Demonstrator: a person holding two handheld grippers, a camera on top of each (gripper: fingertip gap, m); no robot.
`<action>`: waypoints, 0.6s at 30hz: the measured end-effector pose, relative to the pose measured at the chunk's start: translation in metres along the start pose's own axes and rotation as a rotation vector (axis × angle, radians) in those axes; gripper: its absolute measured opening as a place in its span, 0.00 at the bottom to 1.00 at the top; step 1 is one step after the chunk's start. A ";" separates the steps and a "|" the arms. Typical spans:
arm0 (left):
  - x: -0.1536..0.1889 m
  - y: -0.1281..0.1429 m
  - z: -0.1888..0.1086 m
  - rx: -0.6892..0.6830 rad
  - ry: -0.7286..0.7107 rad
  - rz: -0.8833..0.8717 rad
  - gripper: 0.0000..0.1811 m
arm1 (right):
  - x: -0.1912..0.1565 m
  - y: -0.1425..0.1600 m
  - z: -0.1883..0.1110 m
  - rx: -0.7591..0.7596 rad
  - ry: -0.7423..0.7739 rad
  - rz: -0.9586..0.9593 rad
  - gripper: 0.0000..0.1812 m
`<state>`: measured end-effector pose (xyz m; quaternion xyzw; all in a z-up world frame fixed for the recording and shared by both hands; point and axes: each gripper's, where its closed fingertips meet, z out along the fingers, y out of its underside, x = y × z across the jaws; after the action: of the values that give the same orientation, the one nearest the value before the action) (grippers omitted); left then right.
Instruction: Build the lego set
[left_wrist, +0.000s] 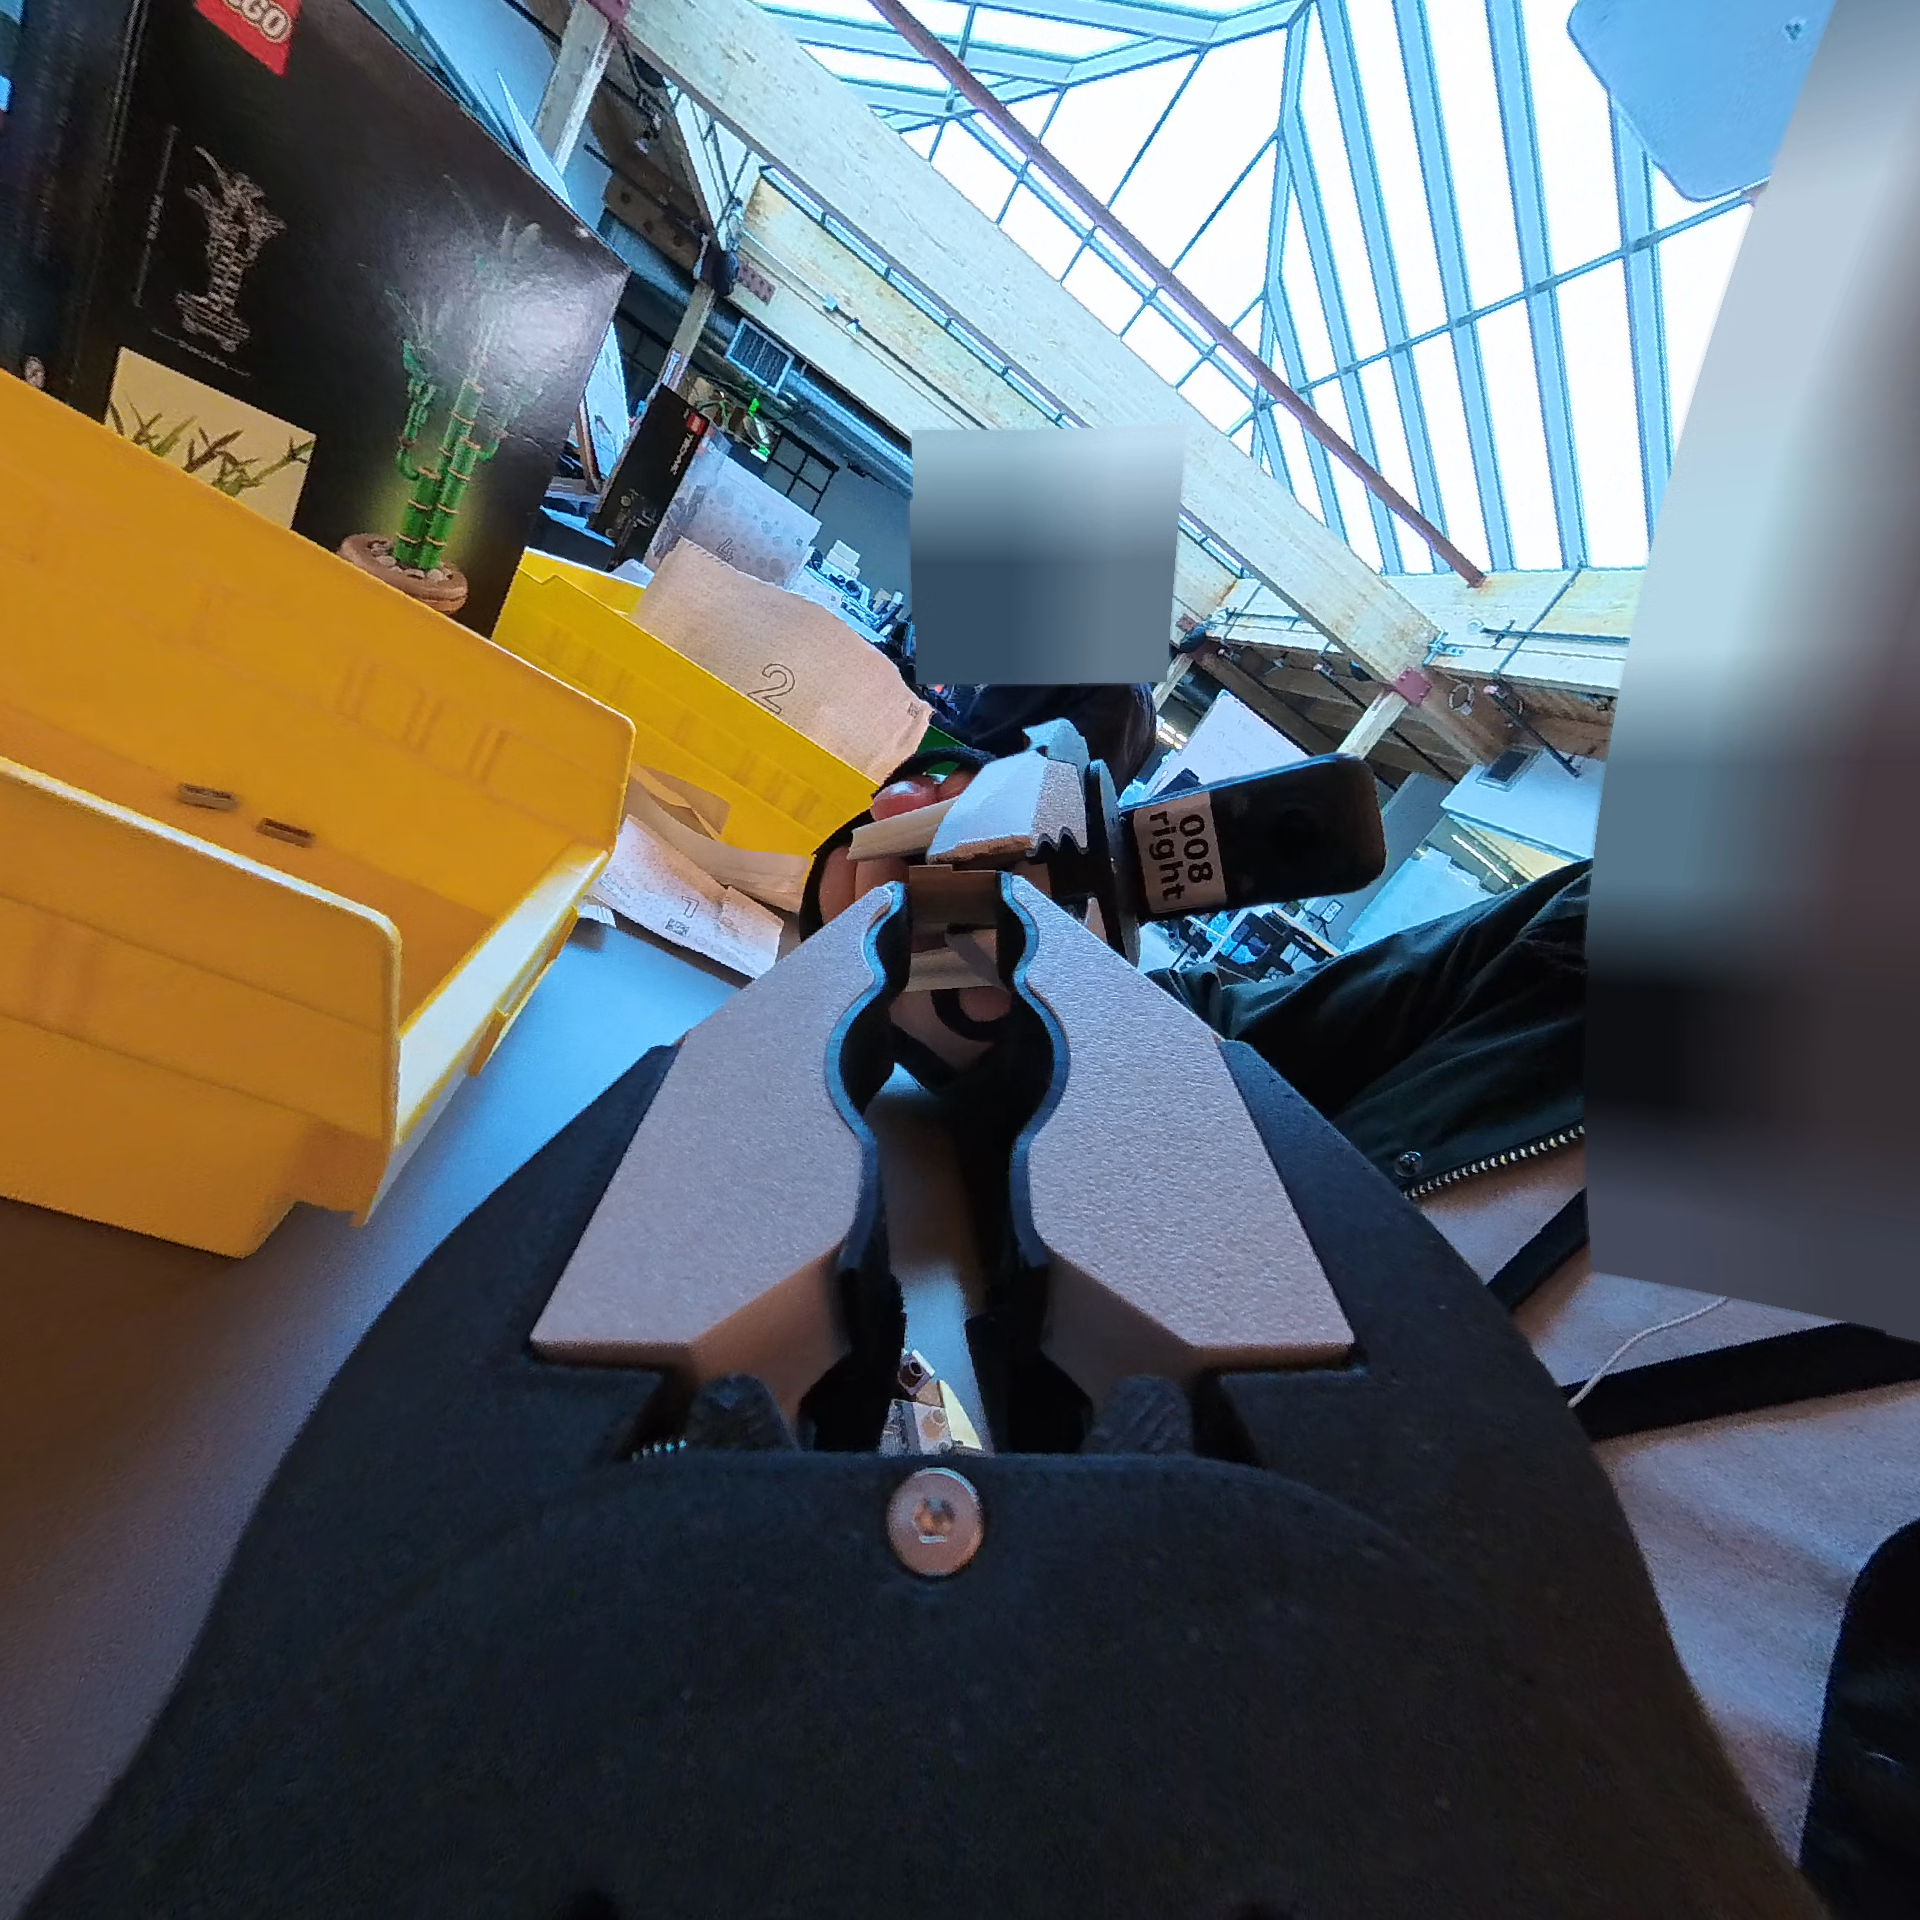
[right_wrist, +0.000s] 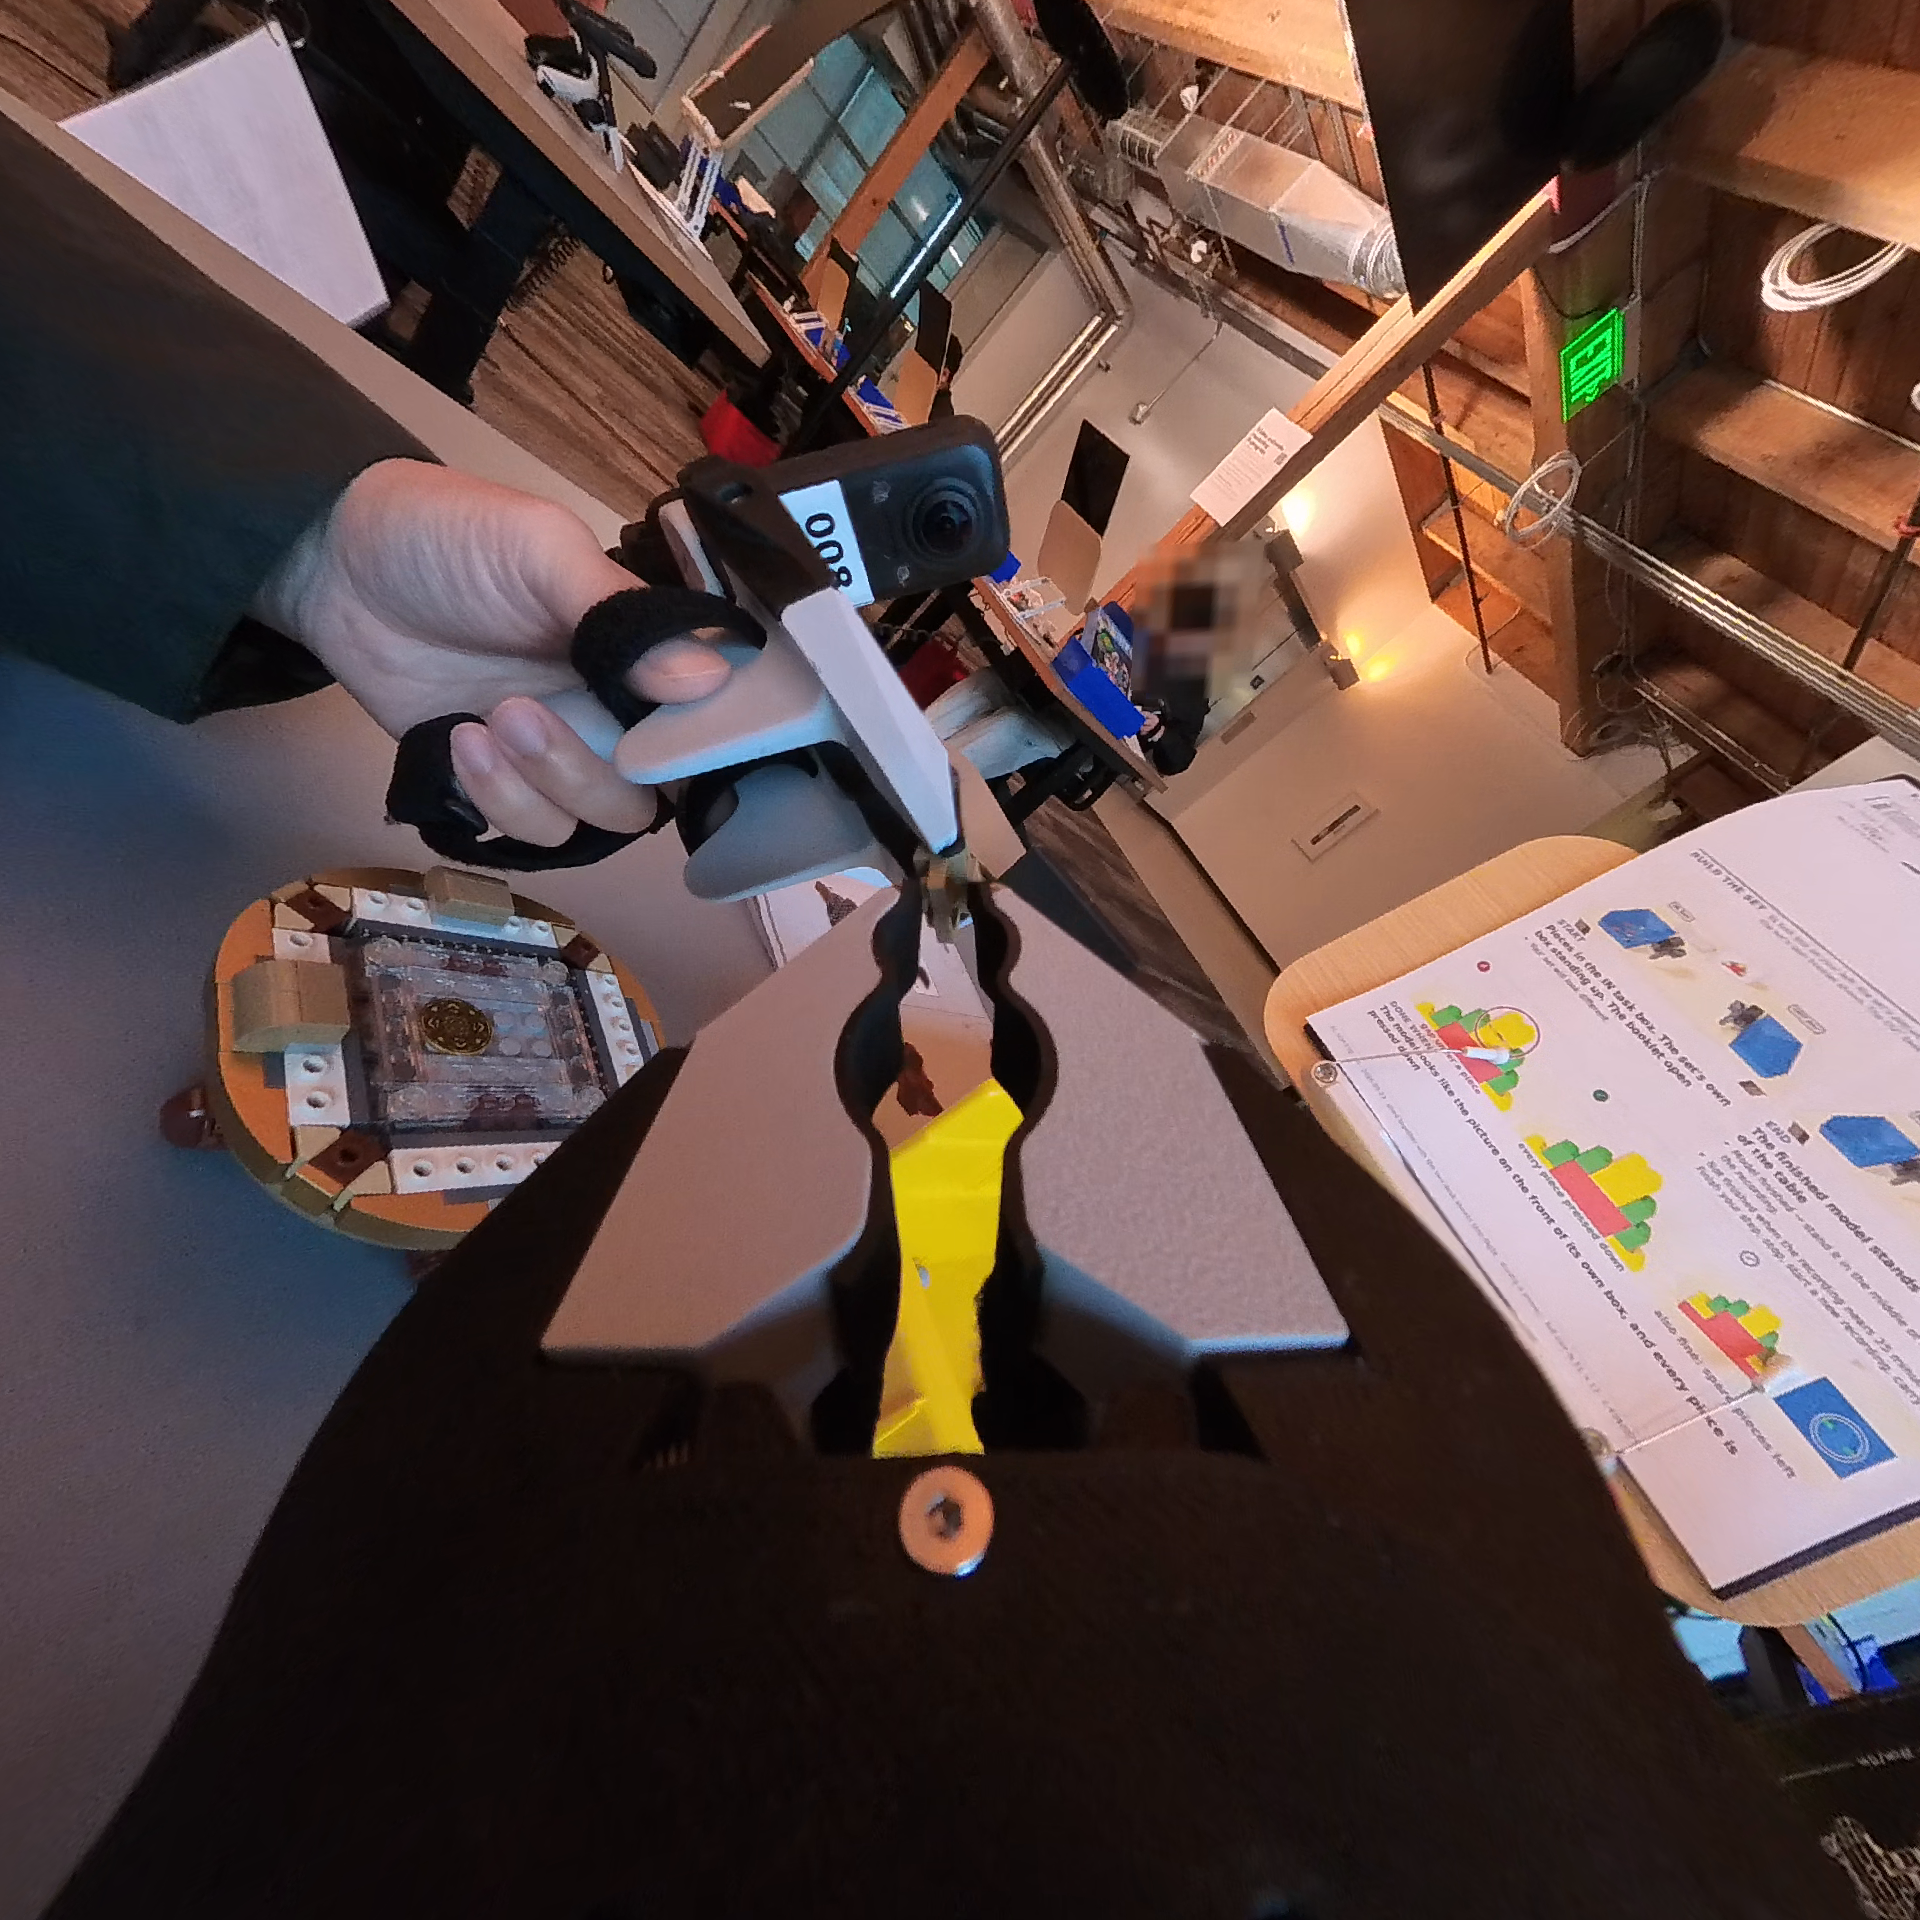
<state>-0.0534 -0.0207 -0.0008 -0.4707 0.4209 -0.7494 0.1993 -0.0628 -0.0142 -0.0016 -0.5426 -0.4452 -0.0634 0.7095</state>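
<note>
Front yellow bin (left_wrist: 312, 748) holding two small grey pieces (left_wrist: 244, 812), both grippers, left gripper (left_wrist: 951, 904) and right gripper (right_wrist: 945, 899), pinching one tan piece (left_wrist: 951, 909) between them

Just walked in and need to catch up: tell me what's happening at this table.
A person holds a claw in each hand and is joining small tan lego pieces in mid-air. The left claw and right claw meet tip to tip, both pinching the pieces. The round orange-and-white lego base sits unattended on the grey table, beside the open instruction sheet.
</note>
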 end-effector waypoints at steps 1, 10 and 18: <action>0.000 0.000 0.000 0.002 0.002 -0.002 0.07 | 0.000 0.000 0.000 -0.003 0.000 0.005 0.04; 0.000 -0.001 0.000 0.007 0.011 -0.021 0.07 | 0.000 0.003 0.001 -0.018 -0.028 0.062 0.01; -0.001 -0.002 0.000 0.021 0.023 -0.050 0.10 | 0.006 0.005 0.001 0.065 -0.187 0.544 0.01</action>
<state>-0.0525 -0.0192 0.0001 -0.4703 0.4034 -0.7638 0.1809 -0.0570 -0.0089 -0.0016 -0.6227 -0.3483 0.1937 0.6733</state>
